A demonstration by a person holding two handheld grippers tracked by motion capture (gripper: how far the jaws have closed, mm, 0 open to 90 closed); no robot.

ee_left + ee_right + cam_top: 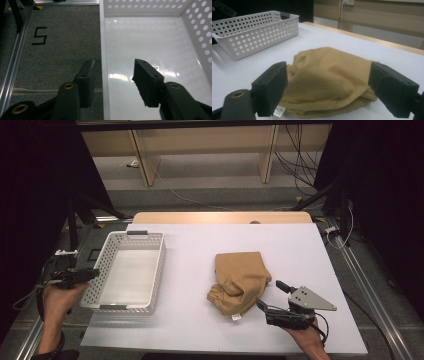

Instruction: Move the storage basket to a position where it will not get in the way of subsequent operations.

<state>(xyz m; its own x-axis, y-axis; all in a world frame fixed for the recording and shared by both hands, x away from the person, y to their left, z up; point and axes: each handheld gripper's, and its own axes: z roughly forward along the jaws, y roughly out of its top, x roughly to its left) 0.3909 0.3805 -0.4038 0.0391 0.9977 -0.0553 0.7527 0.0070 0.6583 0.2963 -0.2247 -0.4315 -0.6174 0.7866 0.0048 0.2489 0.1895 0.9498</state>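
We see a white counter (pixel 190 330) from above, with a person's two hands coming in from the near edge, each holding a black two-fingered gripper.

Nearest to us on the right, the right gripper (pixel 271 295) rests low at the front of the counter, its fingers spread wide and holding nothing. Just beyond its fingertips lies a folded tan cloth garment (pixel 240 280), a soft heap near the middle of the counter, toward the right. In the right gripper view the garment (pixel 329 80) sits between and just past the two open fingers, which stand on either side of it without pressing it; a small white label (pixel 278 110) shows at its near lower edge.

On the left, the left gripper (pixel 95 272) hovers at the outer left wall of a white perforated plastic basket (pixel 155 265), which stands on the left part of the counter, well apart from the garment. In the left gripper view its fingers (pixel 86 82) are wide apart and straddle the basket's wall (pixel 103 62), one outside over grey carpet (pixel 57 37), one over the bare basket floor.

Farther off, past the counter's far edge, we see wooden furniture legs (pixel 145 160) and cables on the floor (pixel 300 165).
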